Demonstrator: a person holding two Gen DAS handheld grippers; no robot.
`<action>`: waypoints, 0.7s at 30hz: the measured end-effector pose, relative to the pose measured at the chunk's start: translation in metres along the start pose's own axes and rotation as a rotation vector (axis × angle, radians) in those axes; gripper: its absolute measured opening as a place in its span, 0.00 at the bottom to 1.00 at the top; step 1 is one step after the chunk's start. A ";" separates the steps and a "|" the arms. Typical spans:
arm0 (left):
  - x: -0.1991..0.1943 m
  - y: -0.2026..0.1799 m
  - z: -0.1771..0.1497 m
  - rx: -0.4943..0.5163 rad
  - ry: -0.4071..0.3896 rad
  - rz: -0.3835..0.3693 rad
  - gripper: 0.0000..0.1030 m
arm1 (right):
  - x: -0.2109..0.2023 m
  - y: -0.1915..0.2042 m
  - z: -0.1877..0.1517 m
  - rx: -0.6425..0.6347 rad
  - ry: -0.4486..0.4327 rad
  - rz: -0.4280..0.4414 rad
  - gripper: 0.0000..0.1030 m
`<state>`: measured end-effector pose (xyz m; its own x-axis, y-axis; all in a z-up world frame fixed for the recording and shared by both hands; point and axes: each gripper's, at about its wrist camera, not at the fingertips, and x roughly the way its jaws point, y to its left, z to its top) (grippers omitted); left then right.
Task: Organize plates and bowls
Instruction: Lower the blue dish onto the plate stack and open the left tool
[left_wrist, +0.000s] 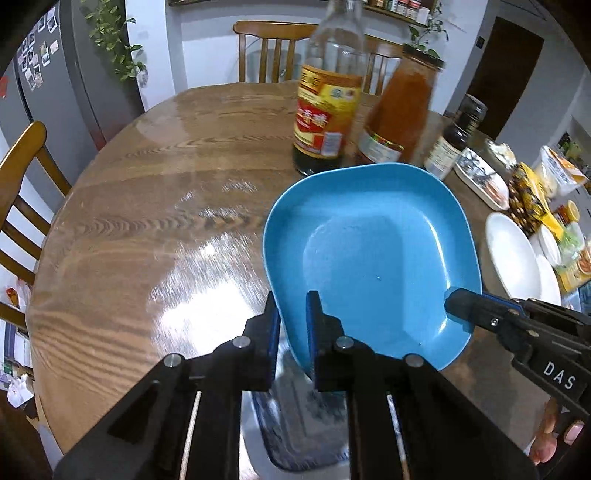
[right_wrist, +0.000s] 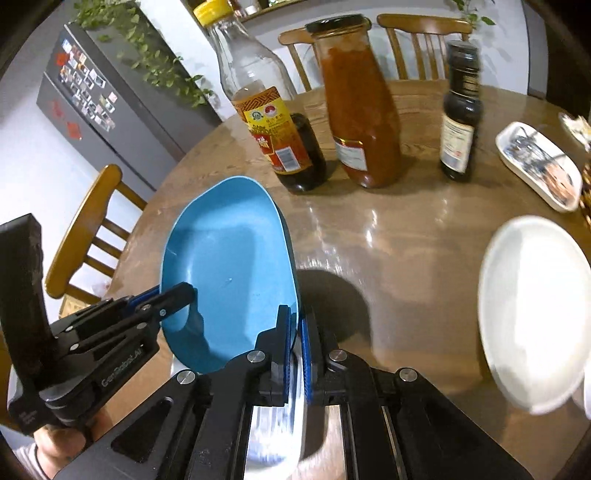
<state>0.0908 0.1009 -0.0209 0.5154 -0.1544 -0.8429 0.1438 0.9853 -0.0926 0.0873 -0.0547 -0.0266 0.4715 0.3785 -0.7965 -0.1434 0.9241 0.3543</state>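
A blue rounded-square plate (left_wrist: 373, 254) hangs tilted above the wooden table (left_wrist: 147, 206), held from two sides. My left gripper (left_wrist: 293, 325) is shut on its near left rim. The right gripper (left_wrist: 452, 301) comes in from the right and pinches the rim's right corner. In the right wrist view the same blue plate (right_wrist: 229, 258) stands steeply, my right gripper (right_wrist: 298, 332) shut on its near edge and the left gripper (right_wrist: 186, 291) clamped on its left side. Below the plate lies a white dish with a blue pattern (left_wrist: 303, 424), blurred and mostly hidden.
A soy sauce bottle (right_wrist: 273, 122), a red sauce jar (right_wrist: 362, 107) and a small dark bottle (right_wrist: 460, 110) stand behind the plate. A white plate (right_wrist: 532, 310) and a small rectangular dish (right_wrist: 539, 170) lie to the right. Wooden chairs (left_wrist: 22, 192) ring the table.
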 end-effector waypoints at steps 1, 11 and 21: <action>-0.003 -0.003 -0.006 0.006 0.003 -0.002 0.12 | -0.003 0.000 -0.003 0.003 0.001 -0.001 0.07; -0.013 -0.008 -0.055 0.002 0.045 0.019 0.12 | -0.019 0.000 -0.053 -0.018 0.071 0.001 0.07; -0.009 0.006 -0.077 -0.019 0.083 0.096 0.13 | 0.000 0.014 -0.078 -0.050 0.150 0.024 0.07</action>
<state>0.0226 0.1141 -0.0547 0.4543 -0.0534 -0.8892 0.0806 0.9966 -0.0187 0.0179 -0.0377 -0.0599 0.3329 0.4010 -0.8535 -0.1982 0.9146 0.3524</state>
